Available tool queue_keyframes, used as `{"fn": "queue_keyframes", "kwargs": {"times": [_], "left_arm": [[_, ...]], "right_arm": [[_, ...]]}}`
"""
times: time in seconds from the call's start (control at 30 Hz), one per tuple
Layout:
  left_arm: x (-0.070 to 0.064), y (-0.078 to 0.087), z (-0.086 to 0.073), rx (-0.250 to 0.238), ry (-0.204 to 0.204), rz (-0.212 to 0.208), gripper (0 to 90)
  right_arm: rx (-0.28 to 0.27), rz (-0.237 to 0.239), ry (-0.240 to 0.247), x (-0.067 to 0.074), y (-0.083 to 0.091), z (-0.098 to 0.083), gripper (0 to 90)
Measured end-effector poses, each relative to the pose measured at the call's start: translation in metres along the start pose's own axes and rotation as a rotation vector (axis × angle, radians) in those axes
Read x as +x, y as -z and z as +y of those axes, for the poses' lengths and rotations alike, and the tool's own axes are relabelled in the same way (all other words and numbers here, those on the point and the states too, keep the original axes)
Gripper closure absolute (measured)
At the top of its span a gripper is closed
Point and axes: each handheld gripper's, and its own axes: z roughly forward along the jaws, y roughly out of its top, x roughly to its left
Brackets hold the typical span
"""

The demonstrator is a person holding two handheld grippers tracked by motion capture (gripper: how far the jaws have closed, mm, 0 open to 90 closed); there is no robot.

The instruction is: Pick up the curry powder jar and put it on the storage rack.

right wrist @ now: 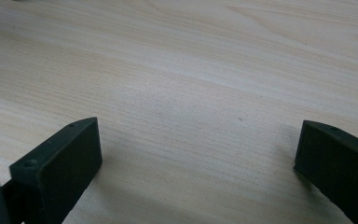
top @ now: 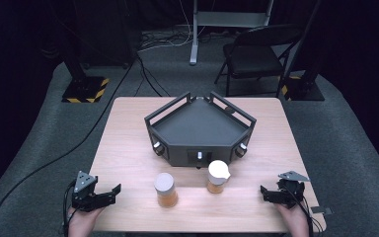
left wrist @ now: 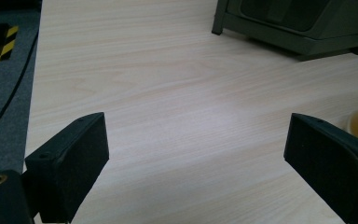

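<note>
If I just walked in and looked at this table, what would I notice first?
Probably the big black angular tray with knobs along its front, sitting mid-table. In front of it stand two small jars of orange stuff: a grey-lidded jar and a white-capped jar. At the near corners, the left hand-held gripper and right hand-held gripper are open, holding nothing.

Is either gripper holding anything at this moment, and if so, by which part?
Nothing is held. The left gripper and right gripper both stand open over bare table, apart from the two jars between them.
</note>
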Motion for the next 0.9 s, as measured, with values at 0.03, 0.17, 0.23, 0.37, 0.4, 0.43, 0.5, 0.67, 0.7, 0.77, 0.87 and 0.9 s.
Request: {"fn": "queue_keyframes", "kwargs": {"times": [0.03, 0.17, 0.23, 0.37, 0.4, 0.43, 0.5, 0.67, 0.7, 0.77, 0.87, 0.9], "left_arm": [[-0.002, 0.002, 0.002, -0.001, -0.008, 0.001, 6.3], [-0.006, 0.007, 0.005, -0.013, -0.017, -0.013, 6.3], [-0.008, 0.011, 0.008, -0.023, -0.027, -0.036, 6.3], [-0.009, 0.015, 0.010, -0.038, -0.026, -0.071, 6.3], [-0.008, 0.017, 0.011, -0.044, -0.026, -0.084, 6.3], [-0.008, 0.019, 0.012, -0.054, -0.030, -0.105, 6.3], [-0.010, 0.021, 0.012, -0.067, -0.036, -0.113, 6.3], [-0.014, 0.024, 0.014, -0.078, -0.056, -0.139, 6.3], [-0.015, 0.024, 0.015, -0.079, -0.060, -0.145, 6.3], [-0.017, 0.024, 0.017, -0.077, -0.071, -0.160, 6.3], [-0.020, 0.025, 0.020, -0.077, -0.085, -0.179, 6.3], [-0.020, 0.025, 0.020, -0.077, -0.085, -0.179, 6.3]], "right_arm": [[0.000, 0.000, 0.000, 0.000, 0.000, 0.000, 0.0], [-0.001, 0.000, -0.001, 0.000, 0.000, 0.000, 0.0], [0.000, 0.000, -0.001, 0.000, 0.000, 0.000, 0.0], [0.000, 0.000, -0.001, 0.000, 0.000, 0.000, 0.0], [-0.001, 0.000, -0.002, 0.000, 0.000, 0.000, 0.0], [-0.001, 0.000, -0.002, 0.000, 0.000, 0.000, 0.0], [-0.001, 0.000, -0.003, 0.000, 0.000, 0.000, 0.0], [-0.001, -0.001, -0.004, 0.001, 0.000, 0.000, 0.0], [-0.001, -0.001, -0.004, 0.001, 0.000, 0.000, 0.0], [-0.001, -0.001, -0.004, 0.001, 0.000, 0.000, 0.0], [-0.001, -0.001, -0.004, 0.001, 0.000, 0.000, 0.0], [-0.001, -0.001, -0.004, 0.001, 0.000, 0.000, 0.0]]}}
